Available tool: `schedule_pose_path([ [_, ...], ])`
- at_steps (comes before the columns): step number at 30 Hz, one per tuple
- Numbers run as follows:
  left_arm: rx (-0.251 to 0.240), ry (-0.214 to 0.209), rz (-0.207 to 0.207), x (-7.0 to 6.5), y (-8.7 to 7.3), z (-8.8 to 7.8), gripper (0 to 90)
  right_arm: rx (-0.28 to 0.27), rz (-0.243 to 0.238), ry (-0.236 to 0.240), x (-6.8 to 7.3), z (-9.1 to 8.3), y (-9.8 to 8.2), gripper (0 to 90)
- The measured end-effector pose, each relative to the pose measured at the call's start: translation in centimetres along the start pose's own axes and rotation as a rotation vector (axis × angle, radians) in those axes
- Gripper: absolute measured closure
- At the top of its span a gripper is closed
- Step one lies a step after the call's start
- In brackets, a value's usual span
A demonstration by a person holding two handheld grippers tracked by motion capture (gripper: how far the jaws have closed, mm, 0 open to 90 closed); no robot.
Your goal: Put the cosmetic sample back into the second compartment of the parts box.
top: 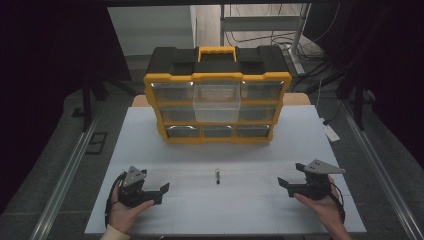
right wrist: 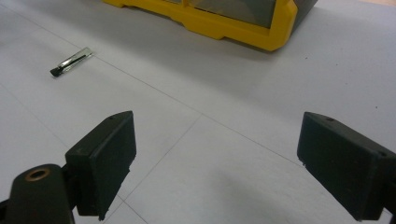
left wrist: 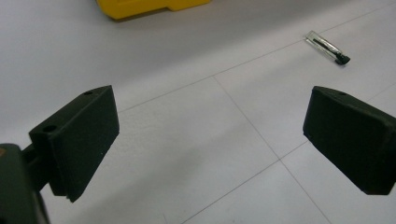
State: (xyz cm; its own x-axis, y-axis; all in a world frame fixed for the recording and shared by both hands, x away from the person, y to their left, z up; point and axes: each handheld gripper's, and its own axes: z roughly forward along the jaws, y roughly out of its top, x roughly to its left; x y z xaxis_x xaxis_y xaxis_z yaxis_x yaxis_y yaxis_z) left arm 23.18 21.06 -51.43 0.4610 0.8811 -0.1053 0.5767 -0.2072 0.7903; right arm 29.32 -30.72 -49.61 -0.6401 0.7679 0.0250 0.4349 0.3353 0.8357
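Note:
A yellow and black organiser box (top: pixel 217 97) with clear drawers stands at the back of the white table (top: pixel 150 145); its top middle drawer (top: pixel 216 102) is pulled out. A small clear tube with a black cap (top: pixel 217 176) lies on the table in front of it, also in the left gripper view (left wrist: pixel 328 47) and the right gripper view (right wrist: pixel 70 61). My left gripper (top: pixel 162 192) rests open at the front left, held by a hand. My right gripper (top: pixel 283 186) is open at the front right. Nothing sits between either pair of jaws (left wrist: pixel 210 135) (right wrist: pixel 215 158).
The box's yellow base (right wrist: pixel 224 25) lies beyond the right gripper. Dark curtains flank the table. Metal rails (top: pixel 65 175) run along both sides on the floor, and a metal stand with cables (top: pixel 295 35) is behind the box.

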Motion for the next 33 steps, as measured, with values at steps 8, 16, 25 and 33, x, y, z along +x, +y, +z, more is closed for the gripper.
schedule_pose_path([
  [8,-0.003,0.005,0.012,-0.1,0.2,0.5,4.0,0.005,0.007,0.018,-0.3,0.1,-0.1,13.0],
  [16,-0.013,0.006,0.042,-0.2,-0.1,0.2,4.1,0.016,-0.003,0.031,0.1,0.2,-0.1,13.3],
  [25,-0.010,-0.002,0.069,-0.4,-0.1,0.5,4.5,0.026,-0.021,0.047,0.6,0.5,0.3,13.9],
  [33,-0.010,0.007,0.077,-0.5,0.1,0.6,4.8,0.035,-0.019,0.052,0.4,0.5,0.2,15.0],
])
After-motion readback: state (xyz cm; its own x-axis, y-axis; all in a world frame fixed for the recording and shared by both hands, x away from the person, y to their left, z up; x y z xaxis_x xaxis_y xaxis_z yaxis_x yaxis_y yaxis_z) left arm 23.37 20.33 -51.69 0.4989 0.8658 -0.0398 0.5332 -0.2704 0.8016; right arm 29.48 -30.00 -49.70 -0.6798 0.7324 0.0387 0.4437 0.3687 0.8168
